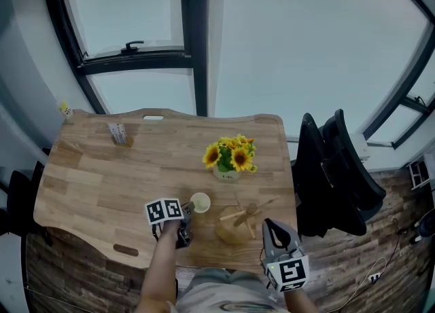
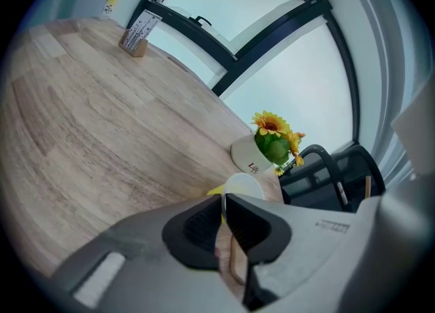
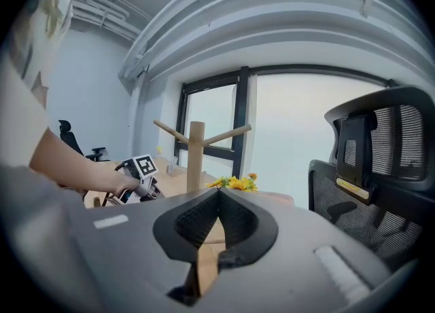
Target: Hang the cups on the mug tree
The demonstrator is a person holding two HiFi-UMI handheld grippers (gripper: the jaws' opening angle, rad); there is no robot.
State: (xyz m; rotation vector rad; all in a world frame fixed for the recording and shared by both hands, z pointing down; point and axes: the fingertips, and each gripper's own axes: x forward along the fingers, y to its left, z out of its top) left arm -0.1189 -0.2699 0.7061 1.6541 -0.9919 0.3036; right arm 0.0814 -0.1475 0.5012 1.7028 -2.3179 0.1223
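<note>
Wooden bench (image 1: 102,182), and a pot of sunflowers (image 1: 230,159) sits just beyond the cup (image 1: 200,203), with the mug tree (image 1: 241,222) close on its right. Black chairs (image 1: 333,176) crowd the right edge; the left side offers room, bar a small card stand (image 1: 119,134). Left tongs (image 2: 223,199) pinch the cup's rim near the front edge. Right tongs (image 3: 219,193) are pressed together, just short of the mug tree.
</note>
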